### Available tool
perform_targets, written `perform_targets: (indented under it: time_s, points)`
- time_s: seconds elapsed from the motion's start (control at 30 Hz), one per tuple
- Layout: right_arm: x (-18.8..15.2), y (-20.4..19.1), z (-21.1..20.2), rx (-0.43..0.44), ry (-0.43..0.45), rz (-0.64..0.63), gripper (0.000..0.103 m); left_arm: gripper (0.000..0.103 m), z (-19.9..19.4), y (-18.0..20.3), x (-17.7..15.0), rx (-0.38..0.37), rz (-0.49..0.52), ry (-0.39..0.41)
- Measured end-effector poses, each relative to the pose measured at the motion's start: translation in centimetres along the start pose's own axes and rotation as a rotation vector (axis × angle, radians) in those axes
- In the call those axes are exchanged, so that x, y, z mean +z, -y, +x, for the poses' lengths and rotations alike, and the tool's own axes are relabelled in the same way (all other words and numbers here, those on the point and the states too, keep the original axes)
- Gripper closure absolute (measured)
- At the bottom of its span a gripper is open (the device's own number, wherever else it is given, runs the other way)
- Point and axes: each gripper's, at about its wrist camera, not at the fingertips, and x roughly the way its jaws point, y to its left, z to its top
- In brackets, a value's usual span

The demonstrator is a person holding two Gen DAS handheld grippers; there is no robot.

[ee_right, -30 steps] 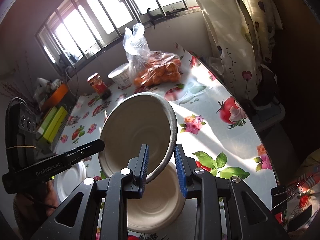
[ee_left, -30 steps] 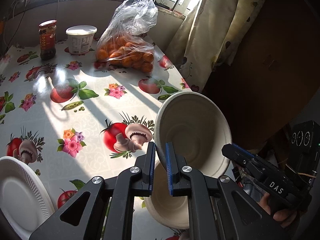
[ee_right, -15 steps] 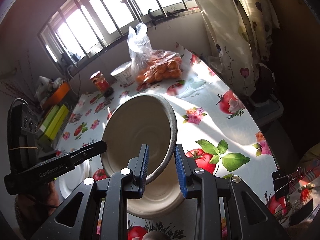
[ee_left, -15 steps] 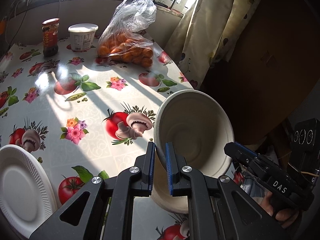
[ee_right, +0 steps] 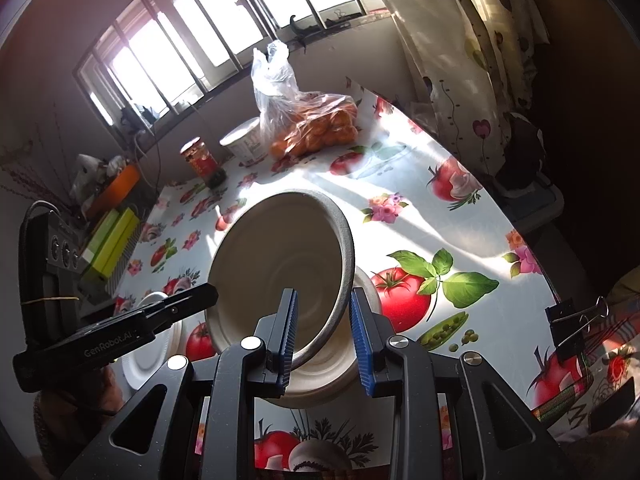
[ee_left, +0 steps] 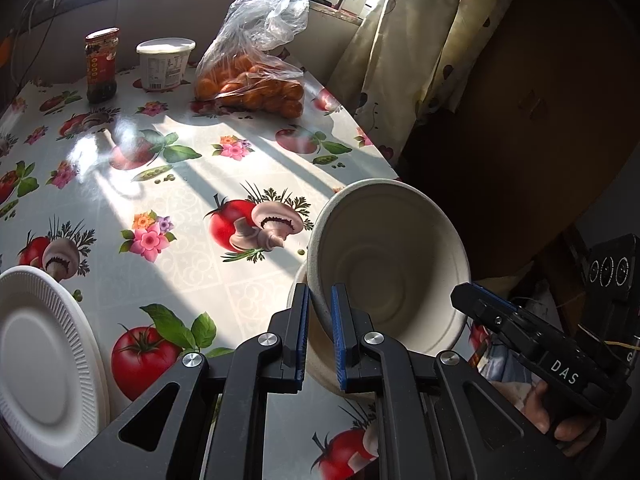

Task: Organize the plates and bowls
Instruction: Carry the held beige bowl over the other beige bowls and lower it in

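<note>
A beige paper bowl (ee_left: 384, 264) is tilted on its side, and my left gripper (ee_left: 319, 332) is shut on its left rim. The same bowl (ee_right: 280, 272) shows in the right wrist view, where my right gripper (ee_right: 324, 340) stands open around its right rim without clamping it. A second beige bowl (ee_right: 340, 364) rests on the table right beneath the tilted one, partly hidden by it; it also shows in the left wrist view (ee_left: 320, 372). A white ribbed paper plate (ee_left: 44, 364) lies at the table's near left.
A plastic bag of oranges (ee_left: 256, 80), a white tub (ee_left: 165, 62) and a dark jar (ee_left: 101, 66) stand at the far edge under the window. The table's right edge (ee_left: 372, 148) drops off beside a curtain. Binder clips (ee_right: 576, 324) lie at the right.
Both grippers and the held bowl have drawn back toward the near side of the table. The bowl has come down closer to the second bowl. The jaws stand as before.
</note>
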Motion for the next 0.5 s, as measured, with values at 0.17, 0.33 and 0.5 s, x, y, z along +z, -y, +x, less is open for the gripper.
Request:
perform_targets:
  time_s: [0.17,0.33,0.5]
  points:
    - [-0.6,0.2,-0.2,0.002,-0.004,0.012,0.076,0.093,0.1,0.0,-0.4,0.005,0.003,-0.005]
    - [-1.2,0.4,0.2,-0.002,-0.025,0.021,0.076,0.093,0.6,-0.2,-1.3,0.012,-0.003,-0.023]
    - [-1.5,0.6,0.7,-0.003,-0.043,0.031,0.076,0.093,1.2,-0.5,-1.7,0.016,-0.013,-0.044]
